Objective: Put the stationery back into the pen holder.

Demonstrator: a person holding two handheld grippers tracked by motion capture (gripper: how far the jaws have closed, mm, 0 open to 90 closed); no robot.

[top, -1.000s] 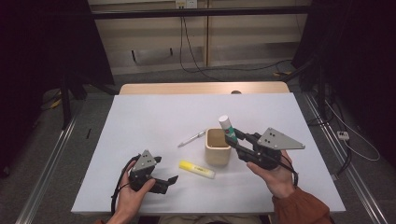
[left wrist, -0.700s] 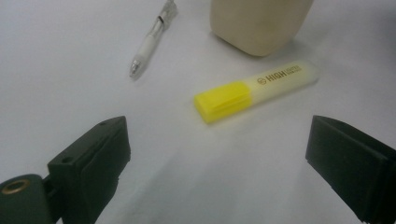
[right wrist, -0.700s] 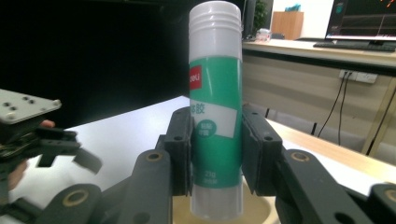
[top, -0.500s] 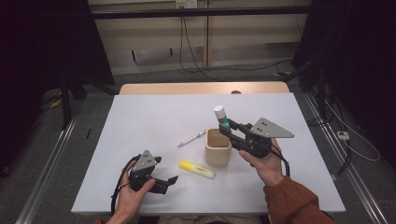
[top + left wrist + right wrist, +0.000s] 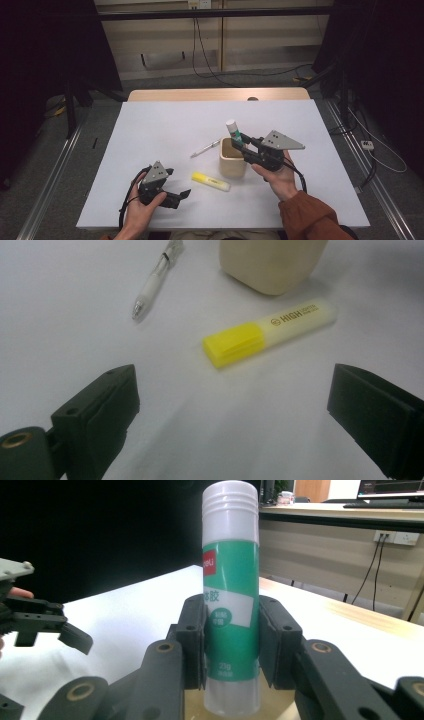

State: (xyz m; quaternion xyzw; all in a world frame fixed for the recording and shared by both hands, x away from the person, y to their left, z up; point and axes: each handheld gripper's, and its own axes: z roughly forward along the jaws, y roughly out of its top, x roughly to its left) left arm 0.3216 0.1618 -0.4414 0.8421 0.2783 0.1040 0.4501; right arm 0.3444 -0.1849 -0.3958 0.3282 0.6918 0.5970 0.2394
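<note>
My right gripper (image 5: 240,144) (image 5: 231,645) is shut on a green-and-white glue stick (image 5: 233,132) (image 5: 231,605), which stands upright with its white cap on top and its base at the mouth of a beige cup (image 5: 232,159). A yellow highlighter (image 5: 211,181) (image 5: 267,331) lies on the table left of the cup and in front of my left gripper (image 5: 181,196) (image 5: 250,410). That gripper rests low near the table's front edge, open, with nothing between its jaws. A clear pen (image 5: 205,148) (image 5: 155,279) lies beyond the highlighter.
The white table top (image 5: 165,125) stretches wide behind and to both sides of the cup. A wooden edge strip (image 5: 215,95) runs along its far side. Metal rails (image 5: 50,170) flank the table on the floor.
My right gripper has carried the glue stick left and down, from beside the cup to over its mouth. The left gripper has stayed where it was.
</note>
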